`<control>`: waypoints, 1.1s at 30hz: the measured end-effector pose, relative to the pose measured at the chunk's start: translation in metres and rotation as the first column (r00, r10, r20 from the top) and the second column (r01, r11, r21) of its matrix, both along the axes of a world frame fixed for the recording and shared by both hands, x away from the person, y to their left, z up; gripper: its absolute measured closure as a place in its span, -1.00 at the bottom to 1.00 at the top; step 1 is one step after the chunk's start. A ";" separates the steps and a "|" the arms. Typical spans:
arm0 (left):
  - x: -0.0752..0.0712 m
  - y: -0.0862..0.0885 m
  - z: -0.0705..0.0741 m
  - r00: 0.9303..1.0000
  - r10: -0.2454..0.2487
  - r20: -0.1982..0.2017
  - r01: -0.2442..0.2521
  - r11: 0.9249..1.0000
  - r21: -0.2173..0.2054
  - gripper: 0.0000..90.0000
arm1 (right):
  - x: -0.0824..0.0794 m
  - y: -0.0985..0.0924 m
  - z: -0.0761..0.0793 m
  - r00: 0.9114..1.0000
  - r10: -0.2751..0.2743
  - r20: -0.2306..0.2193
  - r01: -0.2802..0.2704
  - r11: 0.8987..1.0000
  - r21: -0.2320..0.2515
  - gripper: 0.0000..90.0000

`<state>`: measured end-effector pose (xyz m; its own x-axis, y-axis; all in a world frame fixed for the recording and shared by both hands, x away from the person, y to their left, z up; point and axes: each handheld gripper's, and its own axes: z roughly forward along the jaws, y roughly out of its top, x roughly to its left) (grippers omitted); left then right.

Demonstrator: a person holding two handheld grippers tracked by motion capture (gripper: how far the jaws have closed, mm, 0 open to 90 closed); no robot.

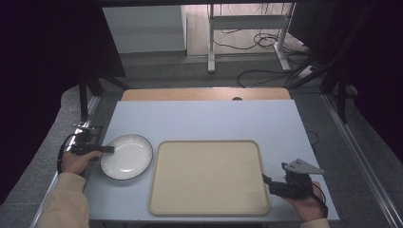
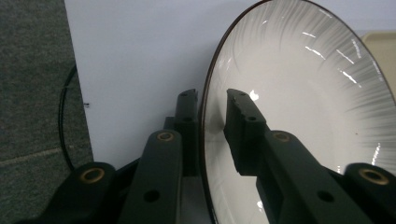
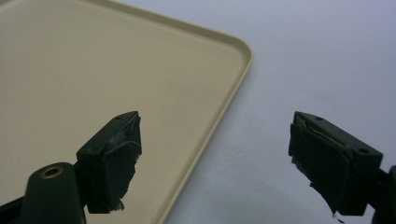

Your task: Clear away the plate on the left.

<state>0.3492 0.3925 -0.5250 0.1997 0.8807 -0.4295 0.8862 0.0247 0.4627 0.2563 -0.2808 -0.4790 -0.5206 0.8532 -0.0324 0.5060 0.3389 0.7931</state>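
Plate (image 2: 299,116) rim sits between our left gripper (image 2: 212,100) jaws, which pinch it at the table's (image 1: 204,118) left side, just beside the beige tray (image 1: 206,175). Our right gripper (image 3: 215,154) hangs spread wide over the tray's right edge.

Left gripper (image 1: 108,149) fingers nearly closed, level; right gripper (image 1: 266,181) fingers spread wide.
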 end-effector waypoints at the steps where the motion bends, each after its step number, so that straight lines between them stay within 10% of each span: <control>1: -0.001 0.000 0.002 1.000 0.000 0.006 0.000 1.000 0.001 0.72 | 0.000 0.000 0.000 1.000 -0.001 0.000 0.001 1.000 0.000 -0.61; 10: -0.009 0.000 0.016 0.999 0.015 0.048 -0.013 0.999 -0.036 0.85 | 0.000 -0.001 0.001 1.000 0.001 0.008 -0.001 1.000 0.000 -0.61; 33: -0.021 -0.017 0.039 0.988 0.024 0.154 -0.032 0.998 0.047 0.87 | -0.001 -0.003 0.003 1.000 -0.019 0.023 0.019 1.000 -0.002 -0.62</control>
<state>0.3279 0.3755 -0.4861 0.2348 0.9061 -0.3518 0.8040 0.0224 0.5942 0.2555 -0.2834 -0.4763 -0.5037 0.8626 -0.0467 0.4936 0.3317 0.8040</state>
